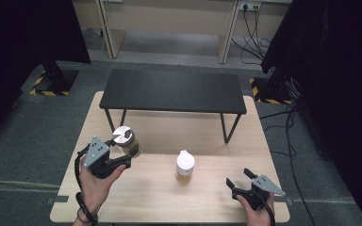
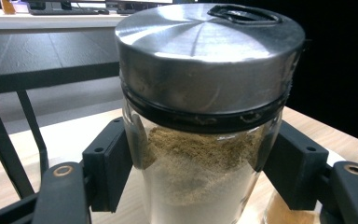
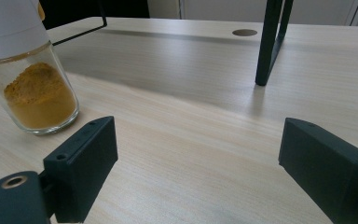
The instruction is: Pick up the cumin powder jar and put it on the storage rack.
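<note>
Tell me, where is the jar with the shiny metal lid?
The left gripper holds the metal-lidded jar at the table's left in the high view, before the black shelf.

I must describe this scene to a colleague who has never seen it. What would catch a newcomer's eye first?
First, the glass jar with a steel lid, half full of pale brown powder, clamped in the left tongs at the table's left. Next, the white-capped jar of orange powder standing alone mid-table, with the right tongs open near the right front edge. Behind them, a low black shelf stands on the wooden table.
</note>
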